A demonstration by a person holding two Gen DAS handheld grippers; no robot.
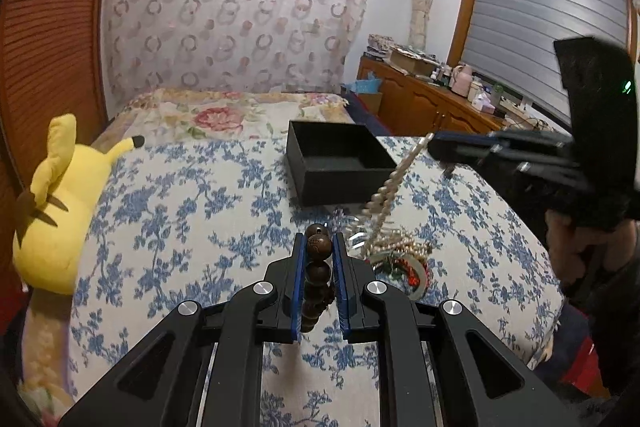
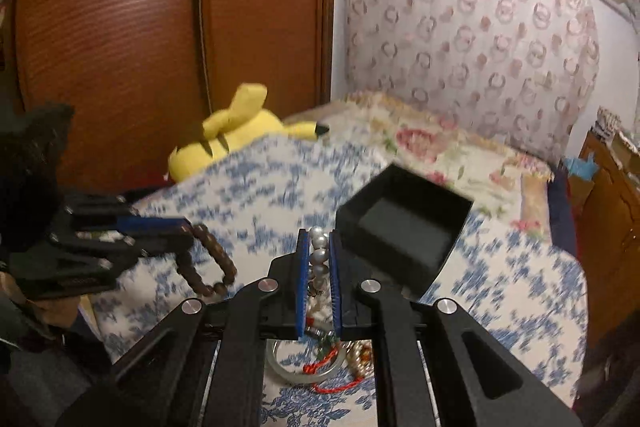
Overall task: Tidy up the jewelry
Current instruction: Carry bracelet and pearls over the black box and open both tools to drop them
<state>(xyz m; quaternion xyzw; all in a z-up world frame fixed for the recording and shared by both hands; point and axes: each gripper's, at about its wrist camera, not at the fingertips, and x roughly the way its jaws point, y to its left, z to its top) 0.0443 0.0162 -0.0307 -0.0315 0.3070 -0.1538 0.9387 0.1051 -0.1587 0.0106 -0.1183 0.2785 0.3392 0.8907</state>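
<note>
Two strands lifted over the bed [image 1: 168,195], box [image 1: 340,163] open near its middle.

The right gripper [image 2: 319,259] pinches pearls [image 1: 390,195] whose tail trails into the pile [image 1: 400,259] near the bed's front edge and could snag; the left gripper [image 1: 319,267] pinches wooden beads [image 2: 212,263], which could slip.

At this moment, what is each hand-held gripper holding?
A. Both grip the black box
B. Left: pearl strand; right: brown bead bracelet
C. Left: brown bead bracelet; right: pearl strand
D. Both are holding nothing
C. The left hand-held gripper is closed on the brown bead bracelet, and the right hand-held gripper is closed on the pearl strand, which trails up from the jewelry pile; the black box sits untouched on the bed.
</note>
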